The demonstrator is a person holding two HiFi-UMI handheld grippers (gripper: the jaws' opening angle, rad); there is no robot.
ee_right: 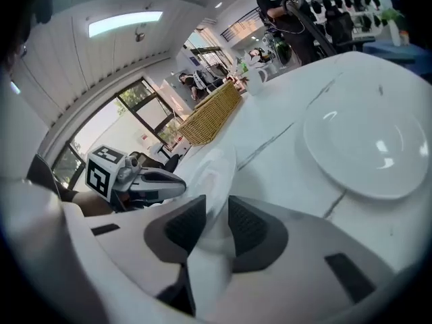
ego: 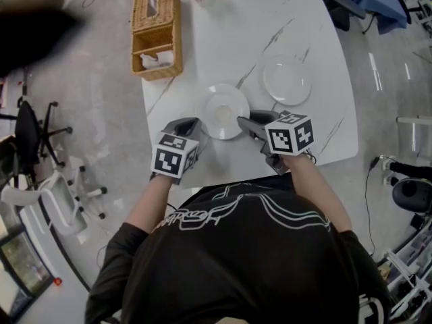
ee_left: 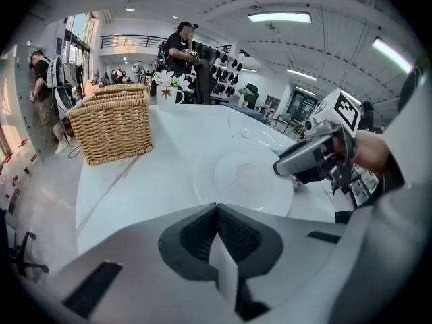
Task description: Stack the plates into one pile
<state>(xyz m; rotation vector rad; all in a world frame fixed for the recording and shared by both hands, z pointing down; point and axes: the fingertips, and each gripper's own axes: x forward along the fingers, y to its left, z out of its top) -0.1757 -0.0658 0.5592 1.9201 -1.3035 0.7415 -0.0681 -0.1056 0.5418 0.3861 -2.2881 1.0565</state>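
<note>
White round ceramic plate point(ego: 223, 111) is pinched by its rim in the right gripper point(ego: 243, 121), the left gripper point(ego: 197, 122) beside it with jaws pressed together, empty: pick-up step, seemingly; next, lift it onto the second white plate point(ego: 287, 79) beyond the right jaws.

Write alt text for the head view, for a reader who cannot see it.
A person's right gripper grips the rim of the nearer round white plate on a white marble table; the shut left gripper is at its other side. A second round white plate and a wicker basket lie farther off.
</note>
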